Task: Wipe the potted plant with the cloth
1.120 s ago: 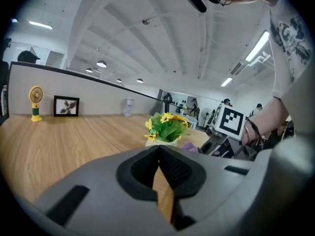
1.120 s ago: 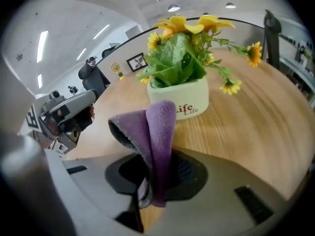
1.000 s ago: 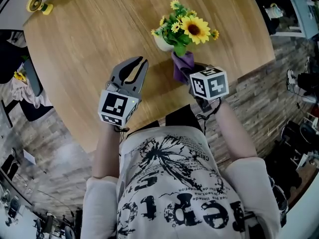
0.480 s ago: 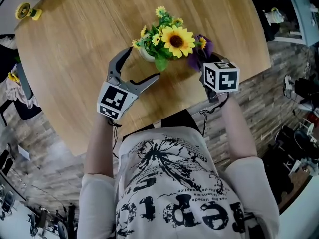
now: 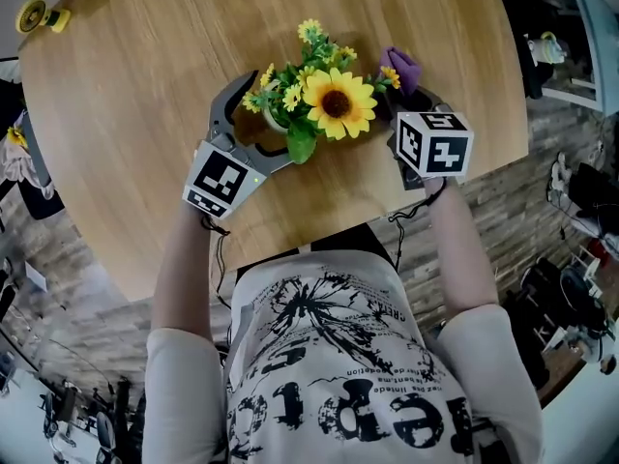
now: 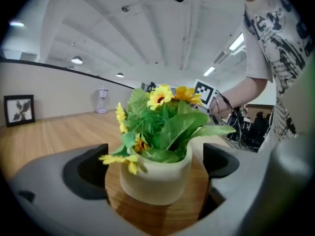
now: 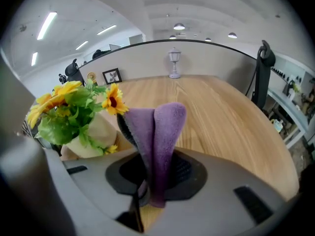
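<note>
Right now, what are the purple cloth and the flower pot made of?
The purple cloth looks like soft fleece or microfibre: its surface is fuzzy and matte. The pot looks like smooth, matte cream ceramic, maybe plastic; its dull, even surface leaves that open.

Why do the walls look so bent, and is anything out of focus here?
Left gripper view: a wide-angle lens bows straight lines and blackens the corners; the potted plant is fairly sharp. Right gripper view: the table edge arcs, and the purple cloth, very close, looks soft. Head view: even light, faint shadows, no glare, floor curving at the edges.
</note>
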Action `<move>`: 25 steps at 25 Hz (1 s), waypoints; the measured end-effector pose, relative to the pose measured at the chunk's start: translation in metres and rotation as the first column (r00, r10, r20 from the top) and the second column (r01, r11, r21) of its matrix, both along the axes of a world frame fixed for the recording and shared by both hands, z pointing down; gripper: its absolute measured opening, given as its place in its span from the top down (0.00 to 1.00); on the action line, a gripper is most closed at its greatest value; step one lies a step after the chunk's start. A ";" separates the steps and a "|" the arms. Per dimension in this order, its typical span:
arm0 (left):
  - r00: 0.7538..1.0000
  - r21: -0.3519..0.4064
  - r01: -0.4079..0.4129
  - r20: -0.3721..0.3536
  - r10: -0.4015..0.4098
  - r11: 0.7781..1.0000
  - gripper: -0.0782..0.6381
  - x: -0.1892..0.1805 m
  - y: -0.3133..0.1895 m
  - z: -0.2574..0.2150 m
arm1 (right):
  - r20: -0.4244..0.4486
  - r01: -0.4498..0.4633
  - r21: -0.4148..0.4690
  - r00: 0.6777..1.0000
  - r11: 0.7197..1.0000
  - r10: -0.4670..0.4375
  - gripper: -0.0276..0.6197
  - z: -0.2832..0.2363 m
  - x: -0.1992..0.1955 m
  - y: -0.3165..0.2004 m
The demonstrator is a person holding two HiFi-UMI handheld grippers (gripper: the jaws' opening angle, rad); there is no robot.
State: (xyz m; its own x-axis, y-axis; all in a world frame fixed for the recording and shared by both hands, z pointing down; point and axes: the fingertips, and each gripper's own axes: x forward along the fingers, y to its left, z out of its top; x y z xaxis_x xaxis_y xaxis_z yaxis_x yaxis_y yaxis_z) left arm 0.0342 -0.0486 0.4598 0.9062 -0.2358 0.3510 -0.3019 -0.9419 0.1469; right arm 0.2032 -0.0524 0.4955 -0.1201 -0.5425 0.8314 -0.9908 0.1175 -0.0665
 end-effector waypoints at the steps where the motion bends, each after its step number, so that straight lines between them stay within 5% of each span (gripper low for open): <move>1: 1.000 0.013 -0.025 0.006 0.025 1.000 0.07 0.004 0.000 0.001 | 0.001 0.001 0.005 1.000 1.000 -0.001 0.83 0.000 0.001 -0.004; 15: 0.991 0.022 -0.113 0.070 0.111 0.993 0.07 0.022 -0.003 0.024 | 0.016 -0.008 0.049 1.000 0.999 0.007 0.83 -0.003 -0.003 -0.013; 25: 0.997 0.017 -0.003 0.072 0.002 1.000 0.16 0.020 -0.001 0.022 | 0.030 0.008 0.045 1.000 0.999 -0.010 0.83 -0.004 -0.003 -0.004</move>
State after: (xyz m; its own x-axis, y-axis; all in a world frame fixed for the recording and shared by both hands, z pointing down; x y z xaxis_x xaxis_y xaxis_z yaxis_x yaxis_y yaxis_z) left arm 0.0545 -0.0495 0.4816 0.8792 -0.2399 0.4116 -0.3086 -0.9450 0.1085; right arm 0.1999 -0.0562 0.4915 -0.1497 -0.5775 0.8025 -0.9874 0.1299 -0.0907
